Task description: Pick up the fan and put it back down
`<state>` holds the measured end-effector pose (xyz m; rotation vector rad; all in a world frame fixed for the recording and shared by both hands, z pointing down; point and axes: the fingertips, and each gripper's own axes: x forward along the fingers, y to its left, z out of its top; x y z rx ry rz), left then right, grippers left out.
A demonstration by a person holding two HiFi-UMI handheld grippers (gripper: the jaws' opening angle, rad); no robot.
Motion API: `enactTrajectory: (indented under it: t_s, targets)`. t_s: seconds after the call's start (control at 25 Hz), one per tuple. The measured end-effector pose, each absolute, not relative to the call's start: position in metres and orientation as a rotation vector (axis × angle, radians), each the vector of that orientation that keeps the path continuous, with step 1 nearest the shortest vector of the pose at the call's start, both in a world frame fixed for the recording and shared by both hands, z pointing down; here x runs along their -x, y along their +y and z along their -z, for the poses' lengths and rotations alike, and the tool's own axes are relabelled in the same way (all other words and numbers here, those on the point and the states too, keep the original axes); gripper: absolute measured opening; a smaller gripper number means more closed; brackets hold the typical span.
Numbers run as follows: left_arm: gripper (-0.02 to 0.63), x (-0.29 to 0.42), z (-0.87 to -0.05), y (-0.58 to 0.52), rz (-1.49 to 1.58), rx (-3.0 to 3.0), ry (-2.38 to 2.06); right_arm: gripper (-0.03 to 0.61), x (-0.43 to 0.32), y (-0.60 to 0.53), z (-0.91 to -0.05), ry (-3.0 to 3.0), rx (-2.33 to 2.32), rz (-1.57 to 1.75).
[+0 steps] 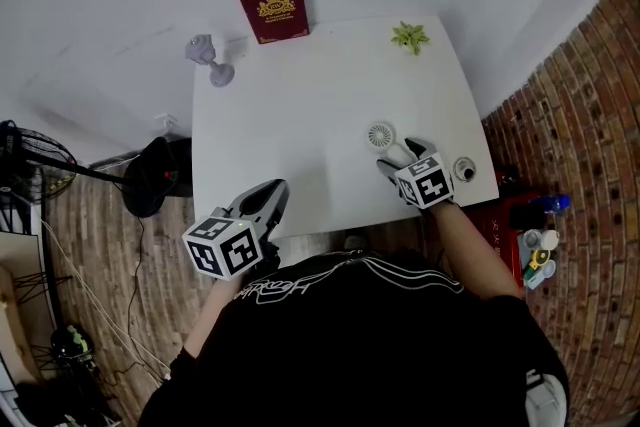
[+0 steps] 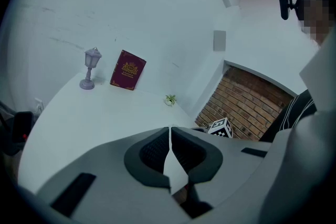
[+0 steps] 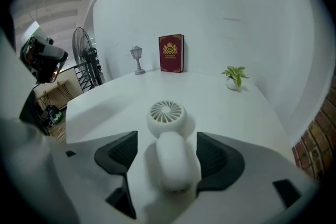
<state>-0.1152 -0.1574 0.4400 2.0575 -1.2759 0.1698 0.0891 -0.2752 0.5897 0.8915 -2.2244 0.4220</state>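
Observation:
A small white hand fan (image 1: 381, 135) lies flat on the white table (image 1: 300, 105), its round grille away from me and its handle pointing back at me. In the right gripper view the fan (image 3: 166, 113) rests on the tabletop with its handle between the jaws, a gap showing on each side. My right gripper (image 1: 400, 156) (image 3: 167, 140) is open around that handle and does not press on it. My left gripper (image 1: 272, 191) (image 2: 169, 136) hovers at the table's near left edge, shut, pads together, with nothing in it.
A dark red book (image 1: 272, 7) stands against the far wall, with a small lilac lamp (image 1: 210, 55) to its left and a tiny potted plant (image 1: 410, 37) at the far right. A small round object (image 1: 464, 169) sits by the table's right edge. A floor fan (image 1: 40, 160) stands left.

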Motion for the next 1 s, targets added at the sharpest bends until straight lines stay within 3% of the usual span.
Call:
enactTrajectory:
  t_s: [0.28, 0.52, 0.68, 1.0]
  targets:
    - [0.038, 0.125, -0.430, -0.133, -0.186, -2.074, -1.233, 0.319, -0.036, -0.222, -0.498, -2.456, -0.870, -0.356]
    - [0.038, 0.121, -0.418, -0.108, -0.159, -2.136, -1.164, 0.167, -0.009, -0.158, -0.436, -2.679, -0.828, -0.528]
    - [0.038, 0.123, -0.402, -0.088, -0.127, -2.201, -1.133, 0.004, -0.004, -0.118, -0.419, -2.758, -0.826, -0.586]
    - [0.038, 0.129, -0.399, -0.056, -0.081, -2.224, -1.114, 0.003, 0.009, -0.063, -0.387, -2.924, -0.728, -0.668]
